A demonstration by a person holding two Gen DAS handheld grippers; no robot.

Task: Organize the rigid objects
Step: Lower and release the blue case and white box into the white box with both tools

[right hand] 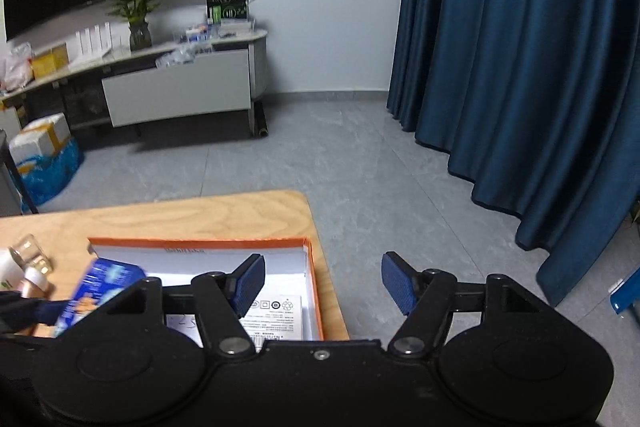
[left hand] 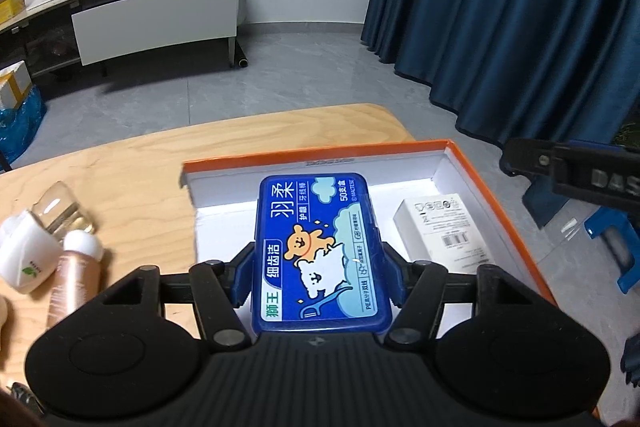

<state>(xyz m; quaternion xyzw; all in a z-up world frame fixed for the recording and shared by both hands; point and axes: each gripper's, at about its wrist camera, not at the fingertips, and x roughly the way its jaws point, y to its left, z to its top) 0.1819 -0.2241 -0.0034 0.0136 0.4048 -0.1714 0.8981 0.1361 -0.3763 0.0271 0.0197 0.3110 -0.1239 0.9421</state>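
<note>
My left gripper (left hand: 320,275) is shut on a blue plastic floss box (left hand: 320,251) printed with a cartoon bear, one pad on each long side. It holds the box over the open orange-rimmed white tray box (left hand: 320,157). A small white carton (left hand: 440,227) lies inside the tray at the right. In the right wrist view my right gripper (right hand: 323,281) stands open with nothing between its fingers, above the tray's right wall (right hand: 314,287) and the table edge. The white carton (right hand: 276,315) shows under its left finger, and the blue floss box (right hand: 100,287) is blurred at the left.
On the wooden table (left hand: 140,167) left of the tray lie a clear glass jar (left hand: 64,211), a white bottle (left hand: 26,251) and a rose-gold bottle (left hand: 74,275). A blue curtain (right hand: 520,67) hangs at the right over grey floor. A blue stool (left hand: 616,243) stands beside the table.
</note>
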